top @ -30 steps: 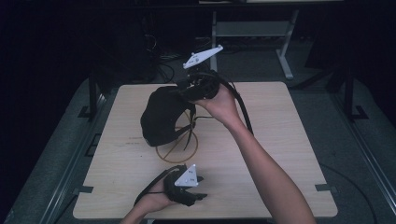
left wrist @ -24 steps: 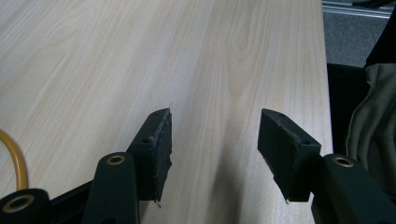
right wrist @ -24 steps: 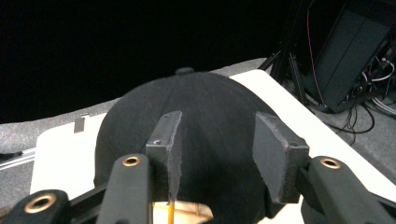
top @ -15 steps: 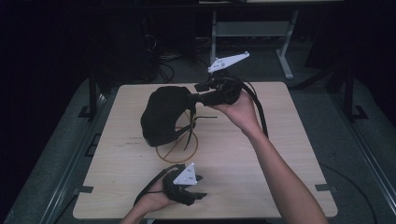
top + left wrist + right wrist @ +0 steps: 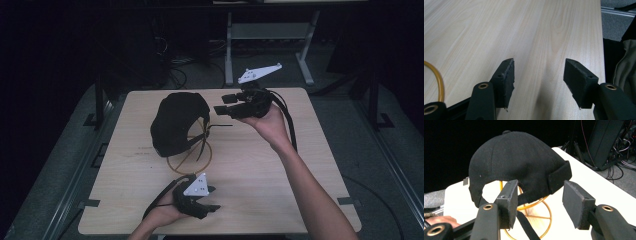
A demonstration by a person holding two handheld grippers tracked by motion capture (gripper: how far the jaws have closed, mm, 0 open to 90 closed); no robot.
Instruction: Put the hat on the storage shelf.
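Note:
A black cap [image 5: 175, 120] [image 5: 516, 167] rests on a gold wire stand [image 5: 192, 155] [image 5: 534, 212] near the middle of the wooden table [image 5: 250, 180]. Its back strap faces right, and a loose strap end [image 5: 220, 125] sticks out toward my right gripper. My right gripper [image 5: 225, 104] [image 5: 540, 202] hovers just right of the cap, open, with nothing between its jaws. My left gripper [image 5: 212, 197] [image 5: 539, 80] sits low at the table's front edge, open over bare wood. A bit of the stand's gold ring [image 5: 437, 82] shows at the left of the left gripper view.
Dark floor surrounds the table, with a metal frame [image 5: 265, 30] and cables [image 5: 175, 65] behind it. The table's right edge [image 5: 602, 50] lies close to my left gripper's right jaw, with dark cloth [image 5: 624, 65] beyond. Dark equipment and cables [image 5: 614, 142] stand past the cap.
My right gripper has drawn back to the right, away from the cap, and now stands apart from it. The left gripper has stayed in place.

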